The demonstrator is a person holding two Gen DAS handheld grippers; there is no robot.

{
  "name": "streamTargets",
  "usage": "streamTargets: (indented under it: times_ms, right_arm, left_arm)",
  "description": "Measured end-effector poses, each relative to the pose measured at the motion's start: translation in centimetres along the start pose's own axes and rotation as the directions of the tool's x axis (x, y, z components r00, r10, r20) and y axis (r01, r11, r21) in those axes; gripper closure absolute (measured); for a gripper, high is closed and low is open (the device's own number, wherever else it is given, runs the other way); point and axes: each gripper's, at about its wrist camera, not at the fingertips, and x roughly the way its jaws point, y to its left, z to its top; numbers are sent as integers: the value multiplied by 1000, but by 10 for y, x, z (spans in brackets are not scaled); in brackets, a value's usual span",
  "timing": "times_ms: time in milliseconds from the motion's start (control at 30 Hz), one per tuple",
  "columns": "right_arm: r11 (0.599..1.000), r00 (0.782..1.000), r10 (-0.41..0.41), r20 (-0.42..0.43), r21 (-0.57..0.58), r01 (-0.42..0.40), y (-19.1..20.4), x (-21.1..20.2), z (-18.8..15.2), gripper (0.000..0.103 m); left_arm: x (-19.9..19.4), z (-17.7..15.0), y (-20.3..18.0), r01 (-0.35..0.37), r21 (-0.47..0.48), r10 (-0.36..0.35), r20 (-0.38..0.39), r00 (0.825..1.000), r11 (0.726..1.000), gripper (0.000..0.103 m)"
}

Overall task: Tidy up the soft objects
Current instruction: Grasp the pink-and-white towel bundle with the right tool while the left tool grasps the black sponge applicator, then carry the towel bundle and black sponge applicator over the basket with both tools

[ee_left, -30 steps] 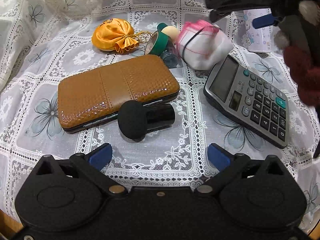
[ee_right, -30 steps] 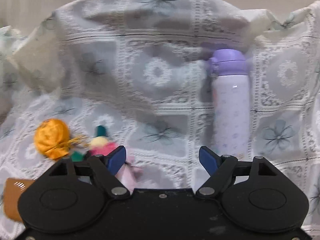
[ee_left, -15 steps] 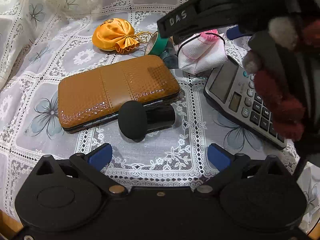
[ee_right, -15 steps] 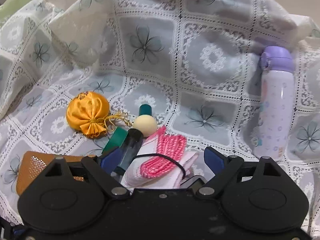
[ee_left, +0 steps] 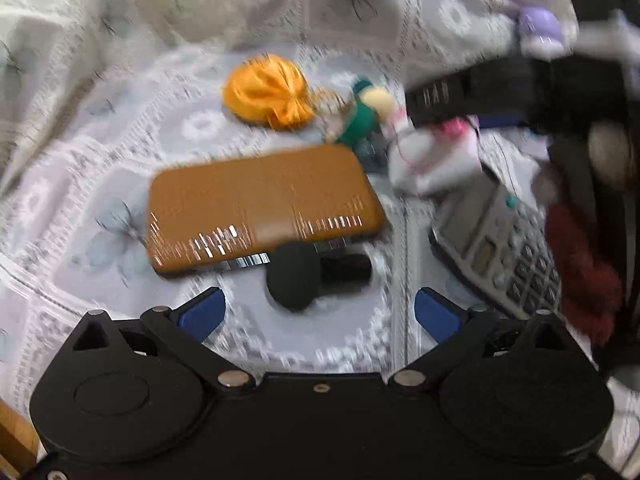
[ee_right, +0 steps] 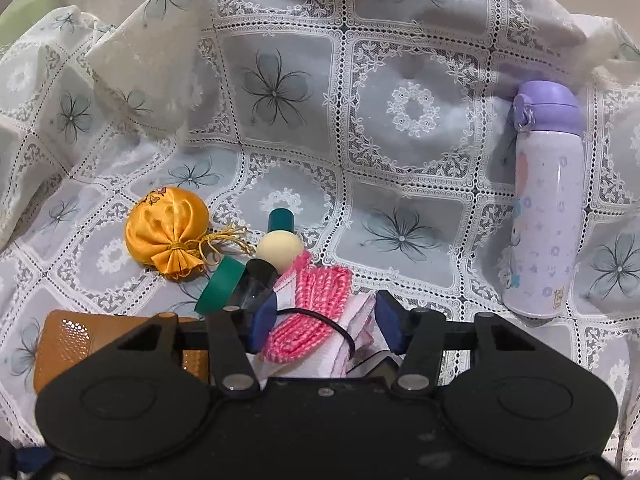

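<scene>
A pink and white folded cloth bundle (ee_right: 316, 308) tied with a black band lies by the calculator (ee_left: 500, 240). My right gripper (ee_right: 326, 322) has its jaws closing, and both blue pads (ee_right: 266, 320) press the bundle's sides. The blurred left wrist view shows the same bundle (ee_left: 432, 156) under the right gripper's black body. An orange satin pouch (ee_right: 168, 236) rests to the left on the lace cloth. My left gripper (ee_left: 318, 314) stands open, and a black sponge applicator (ee_left: 296, 280) lies just ahead of its fingertips, untouched.
A brown textured case (ee_left: 260, 204) lies left of centre. A green tape roll (ee_right: 220, 286), a cream ball (ee_right: 280, 248) and a dark cap crowd beside the bundle. A lilac bottle (ee_right: 548, 208) leans at the right. A dark red fuzzy sleeve (ee_left: 580, 272) fills the right edge.
My right gripper came down over the pink and white bundle and its jaws closed from wide apart onto its sides. The left view has shifted and is blurred; its jaws stay open.
</scene>
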Motion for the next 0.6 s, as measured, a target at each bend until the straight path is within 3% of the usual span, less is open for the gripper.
streamTargets:
  times_ms: [133,167,233,367,467,600]
  right_arm:
    - [1000,1000,-7,15,-20,7,4,-4,-3,48]
    - [1000,1000,-8,17,-19,8,4,-4,-3,48]
    - [1000,1000,-5,19,-8,5,1,-6,-4,48]
    - [1000,1000,-4,25,18,3,-6,-11,-4,48]
    - [1000,1000,-7,30,24,6,-10,-13,-4,47]
    - [999,999,-37,39,29,36,-11,-15,-3,39]
  left_arm:
    - [-3,11,-5,-12,-18,13,42,999,1000,8]
    - [0,13,-7,-15,-16,15,38,999,1000,18]
    - [7,16,-10,-18,-15,18,18,1000,1000,27]
    - [17,14,-10,-31,-24,31,-15,999,999,34]
    - [16,9,-13,-58,-3,58,-13,998,998,48]
    - [11,4,-8,-36,5,36,-8,999,999,48]
